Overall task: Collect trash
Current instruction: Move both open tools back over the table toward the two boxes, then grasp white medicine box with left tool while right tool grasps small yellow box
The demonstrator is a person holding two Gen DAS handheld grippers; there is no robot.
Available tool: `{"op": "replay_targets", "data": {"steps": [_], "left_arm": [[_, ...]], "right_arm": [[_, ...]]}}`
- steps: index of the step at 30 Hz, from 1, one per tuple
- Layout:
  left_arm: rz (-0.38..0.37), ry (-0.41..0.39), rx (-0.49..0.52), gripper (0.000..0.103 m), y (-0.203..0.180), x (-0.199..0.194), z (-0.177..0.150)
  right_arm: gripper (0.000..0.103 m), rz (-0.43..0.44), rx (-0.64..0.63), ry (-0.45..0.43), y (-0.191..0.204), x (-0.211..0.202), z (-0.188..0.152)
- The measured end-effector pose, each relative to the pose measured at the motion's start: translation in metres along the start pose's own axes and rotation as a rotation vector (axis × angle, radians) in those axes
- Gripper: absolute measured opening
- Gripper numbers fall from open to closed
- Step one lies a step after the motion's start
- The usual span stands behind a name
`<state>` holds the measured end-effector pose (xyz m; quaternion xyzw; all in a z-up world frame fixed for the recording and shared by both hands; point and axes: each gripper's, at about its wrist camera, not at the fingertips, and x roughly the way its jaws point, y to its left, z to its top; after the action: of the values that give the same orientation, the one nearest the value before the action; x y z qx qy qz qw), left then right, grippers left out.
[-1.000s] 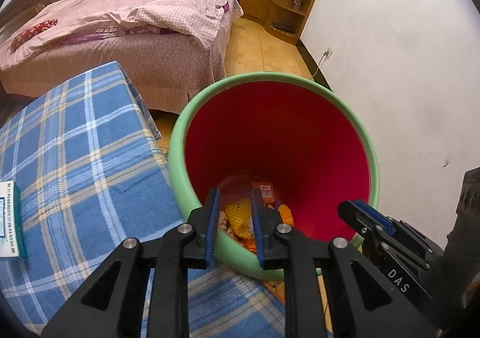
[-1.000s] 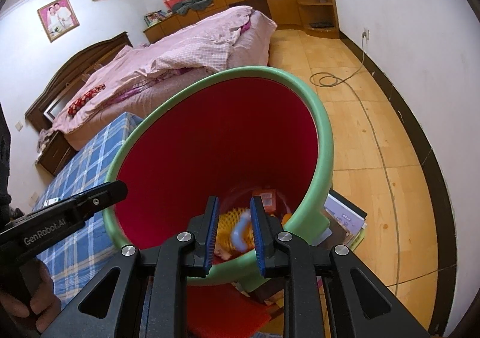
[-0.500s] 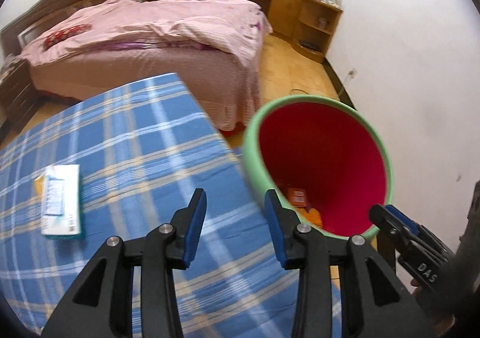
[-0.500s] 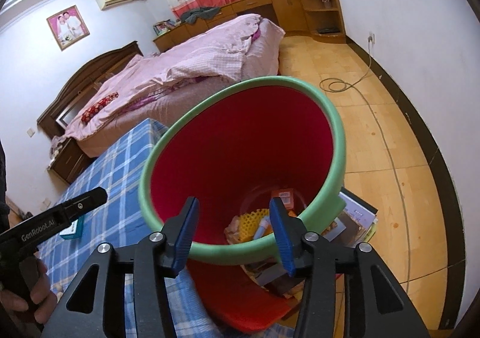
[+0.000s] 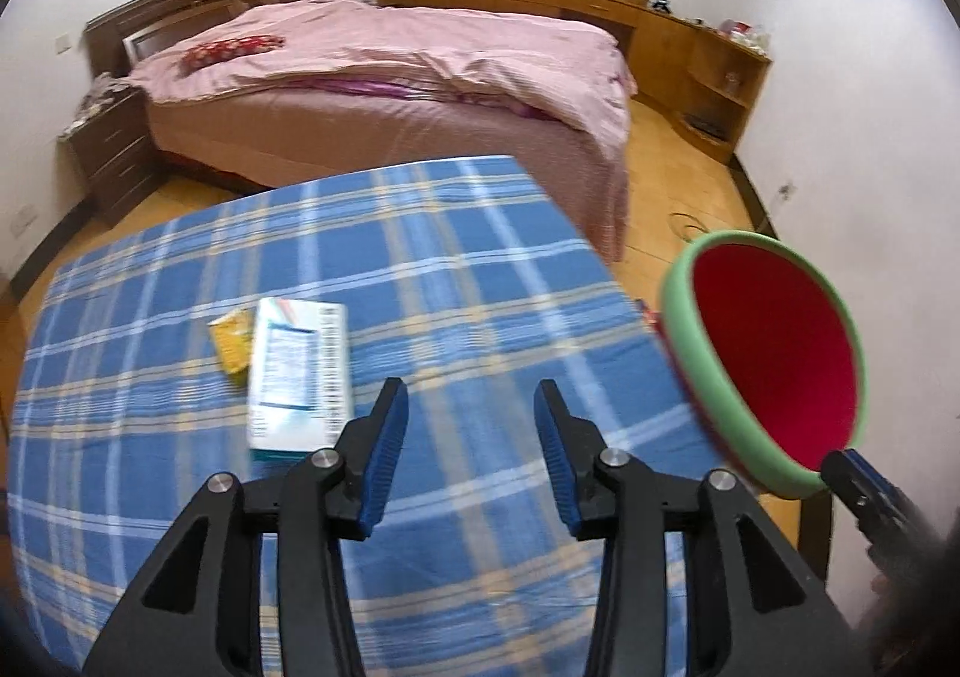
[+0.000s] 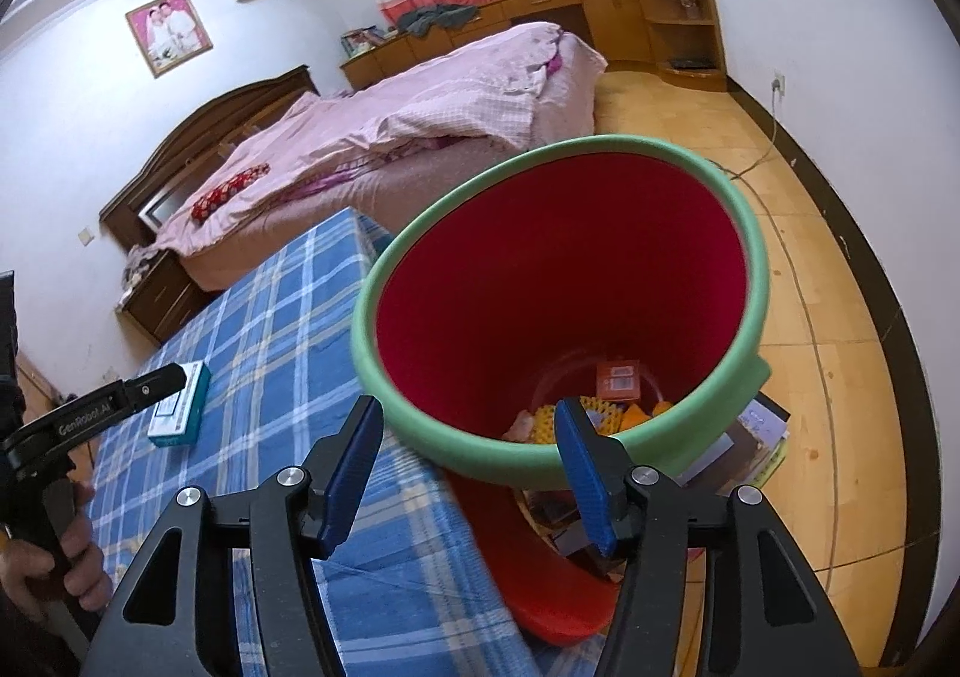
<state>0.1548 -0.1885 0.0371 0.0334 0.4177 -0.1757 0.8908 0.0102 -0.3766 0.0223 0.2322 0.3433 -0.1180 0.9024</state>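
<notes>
A red trash bin with a green rim [image 6: 744, 281] stands beside the blue plaid table [image 6: 282, 311]; it holds several pieces of trash, among them an orange box [image 6: 618, 379] and yellow mesh [image 6: 543, 425]. The bin also shows in the left wrist view [image 5: 774, 365]. A white and teal box [image 5: 300, 371] lies on the table [image 5: 456, 269] with a yellow packet [image 5: 231, 341] beside it. My left gripper [image 5: 468, 455] is open and empty above the table, just right of the box. My right gripper [image 6: 468, 473] is open and empty at the bin's near rim.
A bed with pink bedding [image 5: 384, 77] stands beyond the table. A nightstand [image 5: 108, 155] is at the left. Wooden cabinets [image 5: 690, 47] line the far wall. Books [image 6: 750, 437] lie on the floor by the bin. A cable [image 6: 762, 155] runs across the wooden floor.
Both grippers opened. My left gripper swung left from over the bin to above the table, bringing the box and yellow packet into view. My right gripper drew back a little from the bin.
</notes>
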Motion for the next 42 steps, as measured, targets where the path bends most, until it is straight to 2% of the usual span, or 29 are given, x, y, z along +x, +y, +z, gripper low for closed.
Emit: {"op": "replay_targets", "data": {"steps": [4, 7, 14, 25, 28, 33, 42], "left_arm": [[0.081, -0.011, -0.019, 0.062, 0.019, 0.006, 0.000], [0.140, 0.019, -0.038, 0.062, 0.034, 0.017, 0.000], [0.222, 0.081, -0.063, 0.062, 0.051, 0.043, -0.005], [0.197, 0.106, -0.085, 0.062, 0.058, 0.053, -0.009], [0.142, 0.128, -0.107, 0.058, 0.060, 0.055, -0.012], [0.091, 0.110, -0.138, 0.057, 0.064, 0.045, -0.016], [0.110, 0.034, -0.149, 0.057, 0.087, 0.003, -0.017]], "right_arm": [[0.062, 0.008, -0.006, 0.009, 0.004, 0.003, -0.001], [0.062, 0.010, -0.008, 0.015, 0.007, 0.006, 0.000], [0.062, 0.014, -0.003, 0.017, 0.007, 0.011, 0.000], [0.062, 0.023, 0.008, 0.021, 0.006, 0.015, 0.001], [0.062, 0.028, 0.009, 0.022, 0.006, 0.014, 0.000], [0.062, 0.032, -0.004, 0.013, 0.013, 0.008, 0.000], [0.062, 0.093, -0.061, 0.008, 0.048, 0.001, 0.005]]}}
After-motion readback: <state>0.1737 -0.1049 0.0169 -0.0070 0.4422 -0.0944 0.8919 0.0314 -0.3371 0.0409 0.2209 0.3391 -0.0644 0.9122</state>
